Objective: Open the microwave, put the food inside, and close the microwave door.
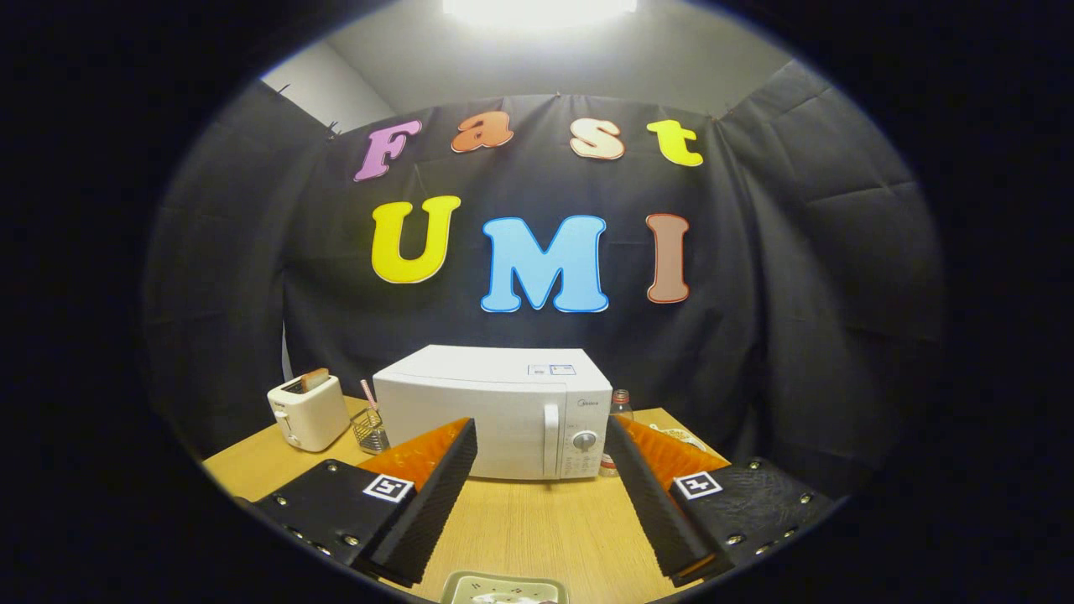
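Table of pale wood carries every object in the scene, with the dark cloth wall hanging behind it. Microwave, white and box-shaped, stands at the far middle of the table, beyond the fingers and framed in the gap between them; its door is shut, with an upright handle just beside the control panel, where a round knob is set. Gripper is held above the near part of the table with its two fingers spread wide apart, nothing between them, touching no object. Toaster, white, stands on the table well to the left of the microwave, with a slice of bread upright in its slot. Plate with the food lies at the near edge of the table, below and between the fingers, only partly visible. Wire basket holding a pink-striped straw stands between toaster and microwave. Bottle stands just beside the microwave's right corner, partly hidden behind the right finger.
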The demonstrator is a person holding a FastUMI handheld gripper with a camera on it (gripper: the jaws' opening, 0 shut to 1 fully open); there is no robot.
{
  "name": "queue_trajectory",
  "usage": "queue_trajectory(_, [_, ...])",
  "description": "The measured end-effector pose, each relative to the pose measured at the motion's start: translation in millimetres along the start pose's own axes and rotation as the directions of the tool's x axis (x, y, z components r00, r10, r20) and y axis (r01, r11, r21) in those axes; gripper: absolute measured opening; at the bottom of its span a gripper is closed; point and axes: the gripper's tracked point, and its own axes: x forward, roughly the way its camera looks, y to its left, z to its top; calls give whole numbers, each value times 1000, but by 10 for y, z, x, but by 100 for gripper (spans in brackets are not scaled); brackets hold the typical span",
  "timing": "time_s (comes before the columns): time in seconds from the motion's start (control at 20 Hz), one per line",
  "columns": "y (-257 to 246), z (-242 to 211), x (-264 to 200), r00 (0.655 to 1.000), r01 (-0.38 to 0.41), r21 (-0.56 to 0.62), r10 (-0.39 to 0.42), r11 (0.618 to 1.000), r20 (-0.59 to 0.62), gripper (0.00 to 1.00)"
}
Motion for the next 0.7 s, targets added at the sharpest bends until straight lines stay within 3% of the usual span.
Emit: queue_trajectory(0.7, [-129,108,-172,998,-48,2,48,999,40,97])
